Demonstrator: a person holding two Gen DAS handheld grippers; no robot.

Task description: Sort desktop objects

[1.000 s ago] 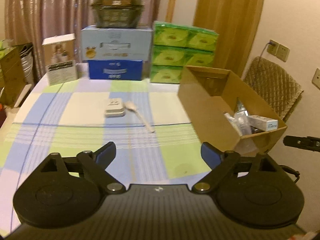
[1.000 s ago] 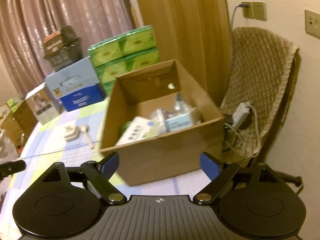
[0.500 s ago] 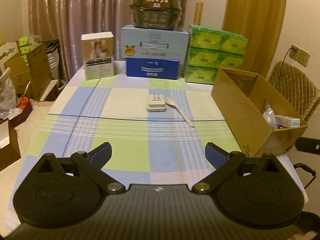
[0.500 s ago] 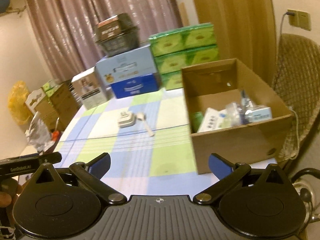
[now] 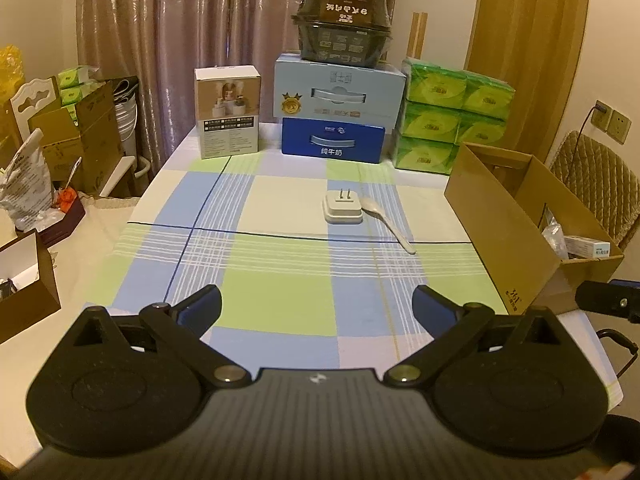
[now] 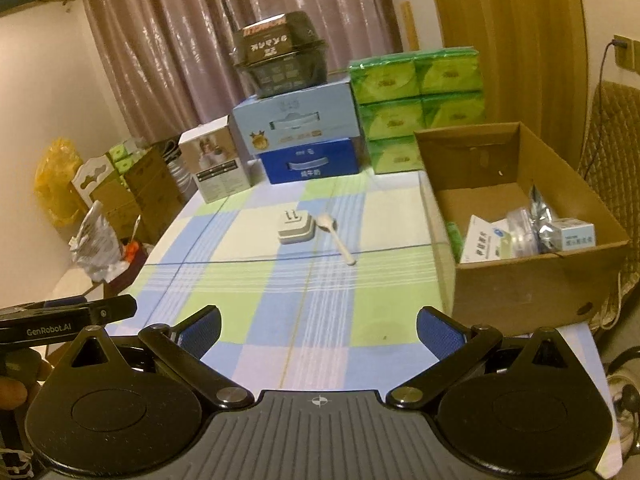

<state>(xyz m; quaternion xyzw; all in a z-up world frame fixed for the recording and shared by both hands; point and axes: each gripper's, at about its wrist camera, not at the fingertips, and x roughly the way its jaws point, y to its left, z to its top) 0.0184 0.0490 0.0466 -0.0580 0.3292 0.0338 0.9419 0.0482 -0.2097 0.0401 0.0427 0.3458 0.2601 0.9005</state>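
A white plug adapter (image 5: pixel 343 210) lies prongs-up on the checked tablecloth, with a white plastic spoon (image 5: pixel 386 223) touching its right side. Both also show in the right wrist view: the adapter (image 6: pixel 295 229) and the spoon (image 6: pixel 335 237). An open cardboard box (image 6: pixel 520 276) stands at the table's right edge and holds several small packets and cartons; it also shows in the left wrist view (image 5: pixel 504 224). My left gripper (image 5: pixel 318 306) is open and empty above the near table edge. My right gripper (image 6: pixel 319 327) is open and empty, near the box's front left corner.
At the table's back stand a white carton (image 5: pixel 228 112), stacked blue boxes (image 5: pixel 336 120) with a dark food tub (image 5: pixel 342 26) on top, and green tissue packs (image 5: pixel 452 120). Cartons and bags crowd the floor at left (image 5: pixel 60 152). A padded chair (image 5: pixel 596 184) stands behind the box.
Both grippers have pulled back from the cardboard box and swung left, toward the table's middle. More of the table and the left-hand clutter is in view. Both stay open and empty.
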